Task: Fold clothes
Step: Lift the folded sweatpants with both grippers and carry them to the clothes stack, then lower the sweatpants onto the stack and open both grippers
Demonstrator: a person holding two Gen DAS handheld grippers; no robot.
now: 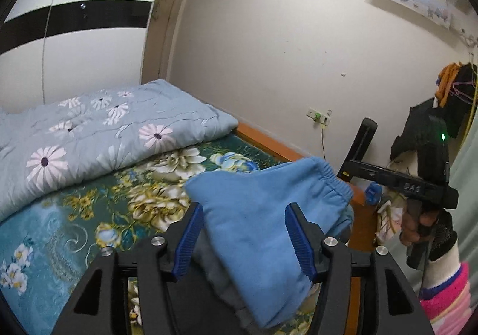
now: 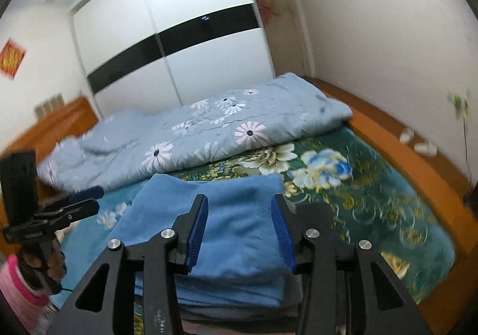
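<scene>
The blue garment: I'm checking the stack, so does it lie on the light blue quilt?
No: the blue garment lies folded on the floral bedsheet, in front of the quilt, not on it.

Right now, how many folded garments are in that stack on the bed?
2 visible: the blue garment on top and a grey garment directly under it. More may lie hidden beneath or behind the grippers.

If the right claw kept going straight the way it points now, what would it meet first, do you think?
Most likely the folded blue fleece garment on the bed: it lies directly between and ahead of the right claw, whose blue pads stand open. Depth is hard to judge.
</scene>
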